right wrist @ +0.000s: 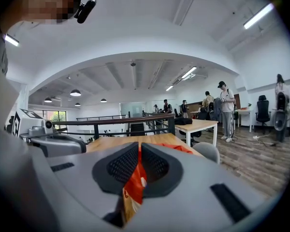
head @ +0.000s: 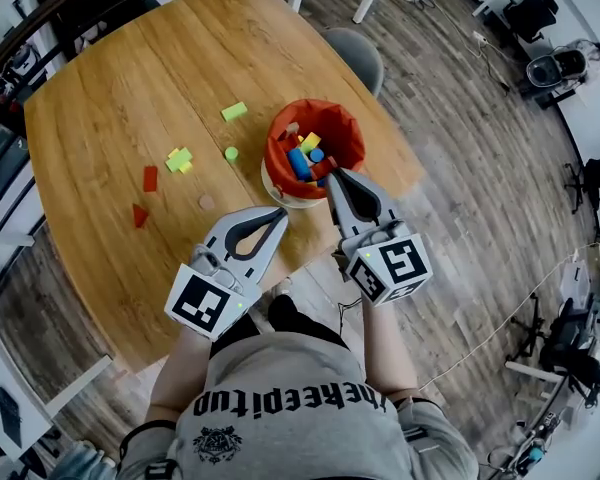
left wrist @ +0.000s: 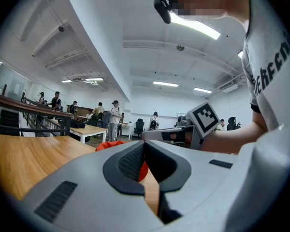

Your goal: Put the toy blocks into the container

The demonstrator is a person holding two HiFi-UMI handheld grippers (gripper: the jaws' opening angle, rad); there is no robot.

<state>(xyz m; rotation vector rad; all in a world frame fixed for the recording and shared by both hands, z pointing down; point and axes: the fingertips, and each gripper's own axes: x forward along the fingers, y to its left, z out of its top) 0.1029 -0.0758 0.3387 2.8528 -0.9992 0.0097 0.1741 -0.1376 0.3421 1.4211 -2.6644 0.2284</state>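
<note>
Pinching bin rim with right gripper, seemingly to steady it; holding left gripper closed, empty, just beside bin.

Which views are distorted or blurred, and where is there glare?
Both gripper views: strong fisheye bend, dark corners, near jaws soft. Left gripper view: the ceiling lamp is blown out. Right gripper view: the container between the jaws is blurred. Head view: sharp, evenly lit table.
</note>
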